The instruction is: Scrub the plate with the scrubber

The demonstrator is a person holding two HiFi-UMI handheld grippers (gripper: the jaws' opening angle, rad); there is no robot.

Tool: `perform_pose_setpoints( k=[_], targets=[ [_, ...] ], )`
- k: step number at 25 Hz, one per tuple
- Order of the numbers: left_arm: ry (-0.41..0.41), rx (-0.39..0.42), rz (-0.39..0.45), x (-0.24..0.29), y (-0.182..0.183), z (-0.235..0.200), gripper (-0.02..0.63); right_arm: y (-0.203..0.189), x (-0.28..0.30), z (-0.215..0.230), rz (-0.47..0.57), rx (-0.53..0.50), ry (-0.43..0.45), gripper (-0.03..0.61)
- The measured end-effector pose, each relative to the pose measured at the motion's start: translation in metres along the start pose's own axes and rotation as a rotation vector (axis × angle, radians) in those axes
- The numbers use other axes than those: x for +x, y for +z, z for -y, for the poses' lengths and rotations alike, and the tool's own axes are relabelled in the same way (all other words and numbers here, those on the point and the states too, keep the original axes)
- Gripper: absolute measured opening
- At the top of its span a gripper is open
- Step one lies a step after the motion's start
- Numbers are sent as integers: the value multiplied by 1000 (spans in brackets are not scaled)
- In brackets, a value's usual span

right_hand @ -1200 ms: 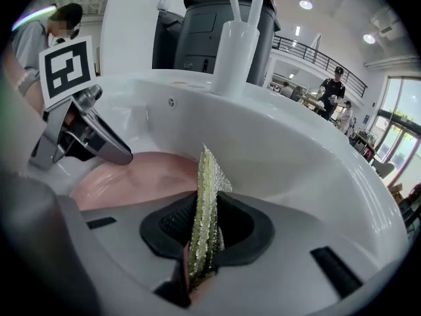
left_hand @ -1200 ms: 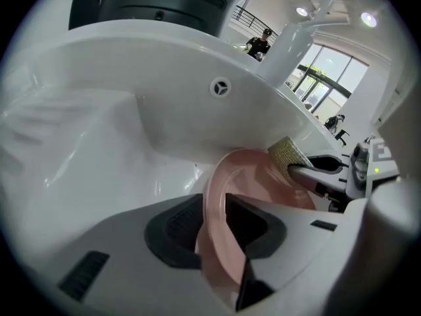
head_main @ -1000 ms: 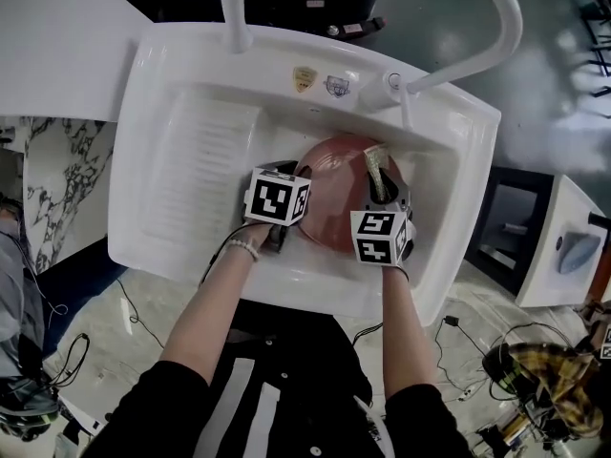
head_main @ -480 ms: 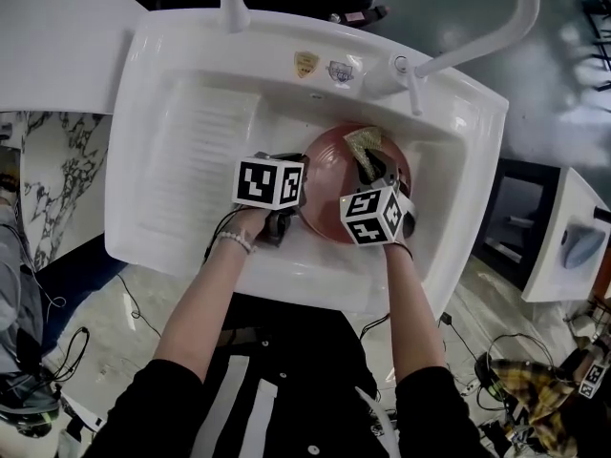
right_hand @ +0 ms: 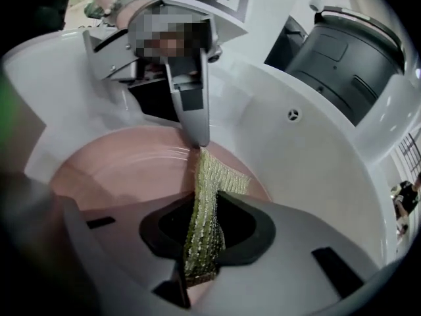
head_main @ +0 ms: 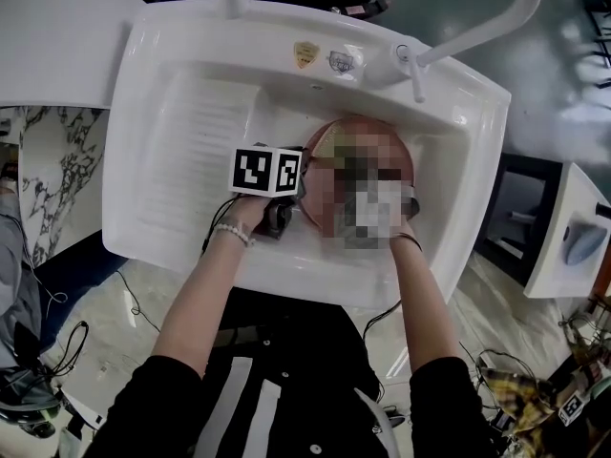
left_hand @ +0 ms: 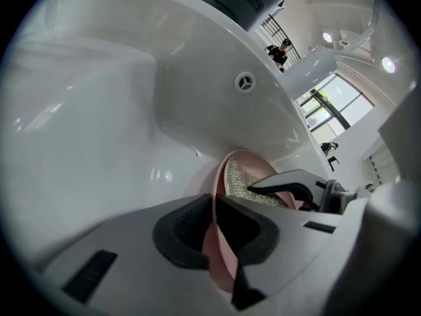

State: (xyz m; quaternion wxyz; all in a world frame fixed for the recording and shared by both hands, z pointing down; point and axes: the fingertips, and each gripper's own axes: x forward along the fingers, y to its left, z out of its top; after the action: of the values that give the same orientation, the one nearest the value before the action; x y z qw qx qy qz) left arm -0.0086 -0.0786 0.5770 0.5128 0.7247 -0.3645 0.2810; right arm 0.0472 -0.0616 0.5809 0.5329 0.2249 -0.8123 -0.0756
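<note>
A pink plate (head_main: 370, 128) lies tilted in the white sink (head_main: 181, 151). My left gripper (left_hand: 214, 234) has just been closing and is now shut on the plate's left rim (left_hand: 212, 255), which stands between its pads. In the head view the left gripper (head_main: 300, 187) sits under its marker cube (head_main: 265, 172). My right gripper (right_hand: 205, 237) is shut on a green-yellow mesh scrubber (right_hand: 204, 209). The scrubber's free end rests on the plate (right_hand: 125, 170) close to the left gripper's fingertip (right_hand: 197, 134). A blur patch hides the right gripper in the head view.
A curved white faucet (head_main: 477, 31) arches over the basin's far right. The ribbed drainboard (head_main: 196, 160) fills the sink's left half. An overflow hole (left_hand: 245, 81) sits in the back wall. A dark cabinet and cables lie on the floor at the right.
My right gripper has rolled and carried the scrubber leftward across the plate, towards the left gripper. The left gripper has stayed at the plate's left rim.
</note>
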Motion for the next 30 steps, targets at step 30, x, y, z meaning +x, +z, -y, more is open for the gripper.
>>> perform_pose_setpoints(
  k=[30],
  targets=[
    [81,64,-9,1,-6,-8,14,15,-84,-111,180,28,702,78]
  ],
)
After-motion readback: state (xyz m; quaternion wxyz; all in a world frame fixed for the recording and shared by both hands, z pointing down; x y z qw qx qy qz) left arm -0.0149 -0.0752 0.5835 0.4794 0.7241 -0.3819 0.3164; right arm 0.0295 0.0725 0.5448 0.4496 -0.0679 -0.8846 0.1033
